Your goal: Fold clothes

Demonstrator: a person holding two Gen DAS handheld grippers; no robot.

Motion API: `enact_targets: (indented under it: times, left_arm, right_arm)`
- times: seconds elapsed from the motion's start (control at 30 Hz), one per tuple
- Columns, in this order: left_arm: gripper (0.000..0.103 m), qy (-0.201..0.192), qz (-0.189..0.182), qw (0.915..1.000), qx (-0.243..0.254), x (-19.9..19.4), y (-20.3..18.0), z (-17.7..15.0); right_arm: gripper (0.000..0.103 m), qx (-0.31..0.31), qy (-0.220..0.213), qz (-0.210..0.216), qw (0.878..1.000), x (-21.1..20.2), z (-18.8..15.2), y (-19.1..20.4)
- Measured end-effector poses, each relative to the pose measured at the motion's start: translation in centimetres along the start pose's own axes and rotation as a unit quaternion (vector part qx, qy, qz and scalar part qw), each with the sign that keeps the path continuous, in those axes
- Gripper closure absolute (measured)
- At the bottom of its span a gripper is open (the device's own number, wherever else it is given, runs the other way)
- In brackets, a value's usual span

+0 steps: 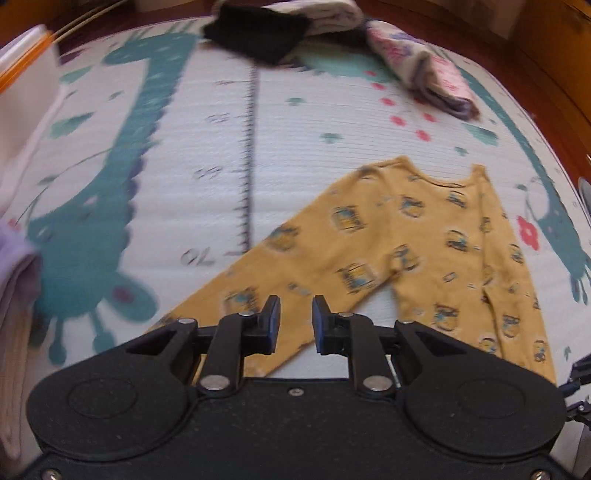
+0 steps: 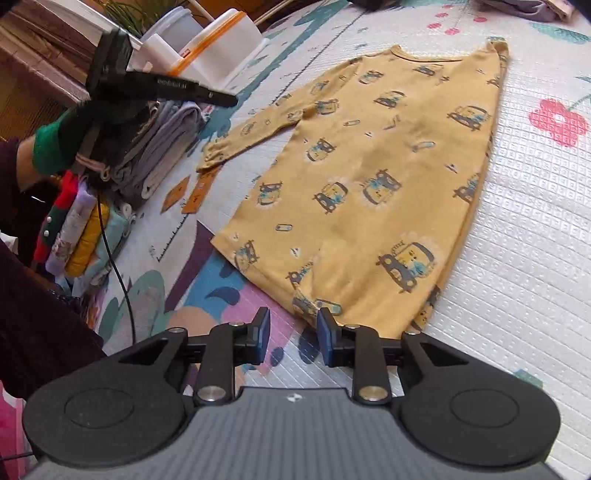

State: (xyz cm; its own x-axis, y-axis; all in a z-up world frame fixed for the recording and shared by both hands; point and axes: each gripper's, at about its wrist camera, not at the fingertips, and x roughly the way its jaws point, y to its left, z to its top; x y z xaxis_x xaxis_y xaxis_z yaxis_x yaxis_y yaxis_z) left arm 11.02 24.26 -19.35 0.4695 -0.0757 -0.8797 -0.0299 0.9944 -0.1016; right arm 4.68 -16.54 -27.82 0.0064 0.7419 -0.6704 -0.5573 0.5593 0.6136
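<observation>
Both grippers ride in our hands above a play mat (image 2: 517,206). Our left gripper (image 1: 295,321) hangs over the yellow shirt (image 1: 406,243) with its blue pads (image 1: 272,321) a small way apart and nothing between them; the sleeve lies under it. Our right gripper (image 2: 293,334) hovers at the shirt's hem, its jaws also parted and empty, with bare mat showing in the gap.

From the right wrist view, the left gripper shows at 10 o'clock, held in a gloved hand (image 2: 70,133) with a green cuff. White lettering runs along its arm, too small to read. On the mat, from the left wrist view, we read a "70" (image 1: 197,256) beside a printed ruler line.

That shirt is mustard yellow, printed with small blue and grey cars. It lies flat on the mat, neck away from us, one long sleeve (image 2: 251,129) stretched out toward 9 o'clock in the right view.

Around it: a stack of folded grey and lilac clothes (image 2: 162,147) at 9 o'clock, and a row of bright folded pieces (image 2: 81,232) below it. White tubs with orange rims (image 2: 214,44) stand at 11 o'clock. In the left view, a black folded piece (image 1: 258,33) lies at 12 o'clock and a floral bundle (image 1: 424,70) at 1 o'clock, both well apart from the shirt. A black cable (image 2: 118,273) trails across the mat at 8 o'clock.
</observation>
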Motion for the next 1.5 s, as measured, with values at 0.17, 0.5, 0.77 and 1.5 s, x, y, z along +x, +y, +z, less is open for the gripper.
enact_targets:
  times: [0.17, 0.5, 0.77, 1.5]
  left_arm:
    - [0.086, -0.012, 0.05, 0.9932, -0.104, -0.4, 5.4, -4.5]
    - [0.065, -0.045, 0.033, 0.9696, -0.238, 0.7, 12.6, -6.8]
    - [0.068, -0.078, -0.007, 0.9648, -0.251, 1.9, 14.3, -6.6]
    - [0.1, -0.138, -0.027, 0.9899, 0.014, -1.6, -0.9, -4.0]
  right_arm:
    - [0.073, 0.009, 0.003, 0.012, 1.0, -0.1, 1.5, 0.6]
    - [0.071, 0.04, 0.016, 0.027, 0.999, 0.5, 7.4, 0.5]
    - [0.065, 0.013, 0.068, 0.02, 0.997, 0.5, 15.0, 1.8]
    - [0.052, 0.28, -0.011, 0.111, 0.953, 11.1, 18.5, -0.9]
